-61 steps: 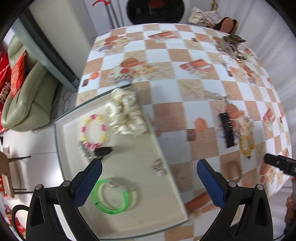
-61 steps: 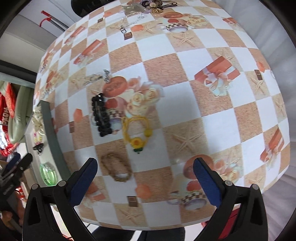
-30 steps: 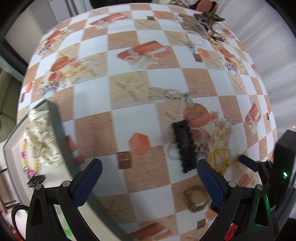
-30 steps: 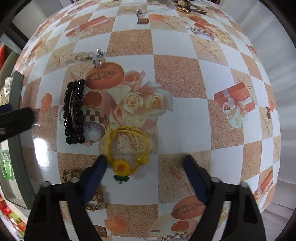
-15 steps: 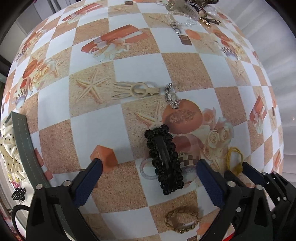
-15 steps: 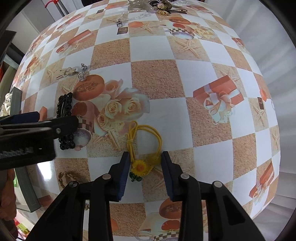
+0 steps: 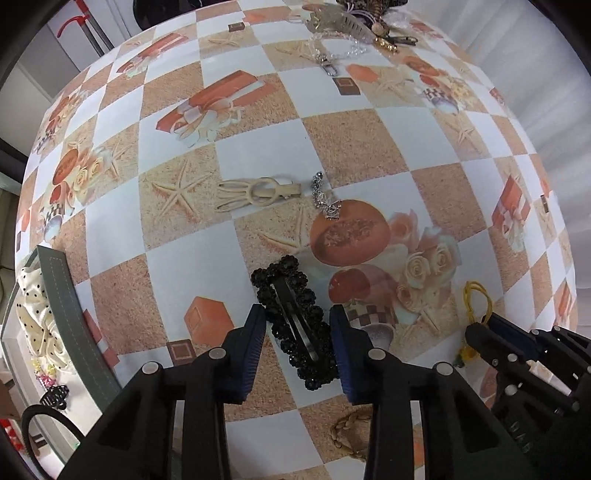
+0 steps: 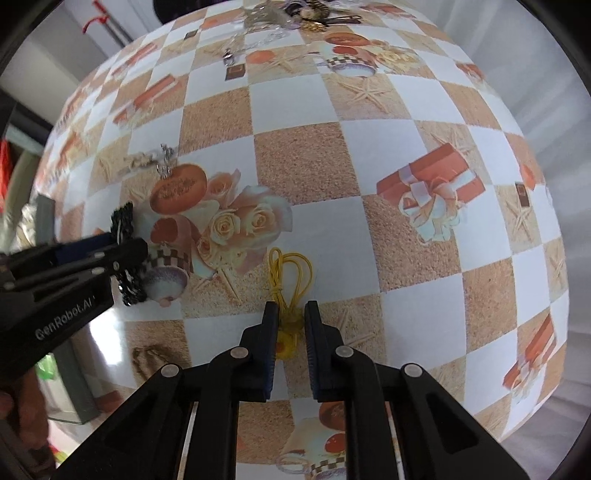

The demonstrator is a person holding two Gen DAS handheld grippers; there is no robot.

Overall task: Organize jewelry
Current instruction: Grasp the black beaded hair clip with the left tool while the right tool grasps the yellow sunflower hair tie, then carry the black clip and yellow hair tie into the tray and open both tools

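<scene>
A black beaded hair clip [image 7: 295,332] lies on the checked tablecloth between the fingers of my left gripper [image 7: 297,314]. Its jaws are closing, and the pads stand close at the clip's sides with a thin gap on the left. My right gripper [image 8: 290,306] is closing and pinches a yellow hair tie [image 8: 291,273] at its flower end. The tie's loop is squeezed narrow ahead of the pads. In the left wrist view the right gripper [image 7: 476,339] holds the yellow tie [image 7: 476,299] at the right edge. The right wrist view shows the left gripper [image 8: 125,251] over the black clip [image 8: 123,218].
A beige hair clip [image 7: 255,192] and a silver chain charm [image 7: 325,199] lie beyond the black clip. A braided brown bracelet [image 7: 351,428] lies nearer. At the left a grey tray [image 7: 70,302] holds a dotted white scrunchie [image 7: 37,314]. More jewelry [image 7: 362,22] is piled at the far edge.
The left gripper has come over the black clip and its wide jaws have narrowed around it. The right jaws have closed onto the yellow tie, squeezing its loop.
</scene>
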